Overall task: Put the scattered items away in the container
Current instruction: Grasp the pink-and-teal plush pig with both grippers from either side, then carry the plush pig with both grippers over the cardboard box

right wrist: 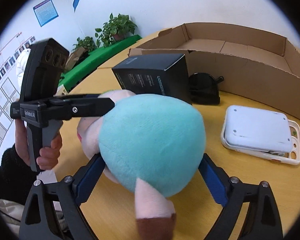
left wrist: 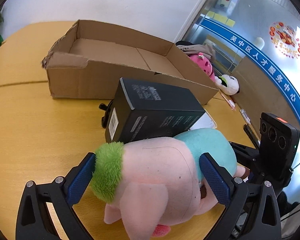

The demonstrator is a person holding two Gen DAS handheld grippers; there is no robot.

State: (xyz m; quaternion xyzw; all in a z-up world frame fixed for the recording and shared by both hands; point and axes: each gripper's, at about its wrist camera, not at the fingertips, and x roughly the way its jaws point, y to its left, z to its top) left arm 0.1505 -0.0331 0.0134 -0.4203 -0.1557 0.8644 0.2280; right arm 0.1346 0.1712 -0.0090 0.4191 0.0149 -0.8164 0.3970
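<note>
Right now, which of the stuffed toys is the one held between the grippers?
The pink pig plush with green hair and a turquoise body, clamped by both the left gripper and right gripper. The magenta plush and white plush lie untouched behind the cardboard box.

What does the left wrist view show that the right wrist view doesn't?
Only the left wrist view shows the plush's green tuft, a pink toy and a white toy past the carton, and the blue banner on the glass.

Only the right wrist view shows the potted plants, the wall posters, the whole white tray and the hand holding the left tool.

Both show the plush between tool fingers, the black box, the black gadget behind it, the carton and the table.
</note>
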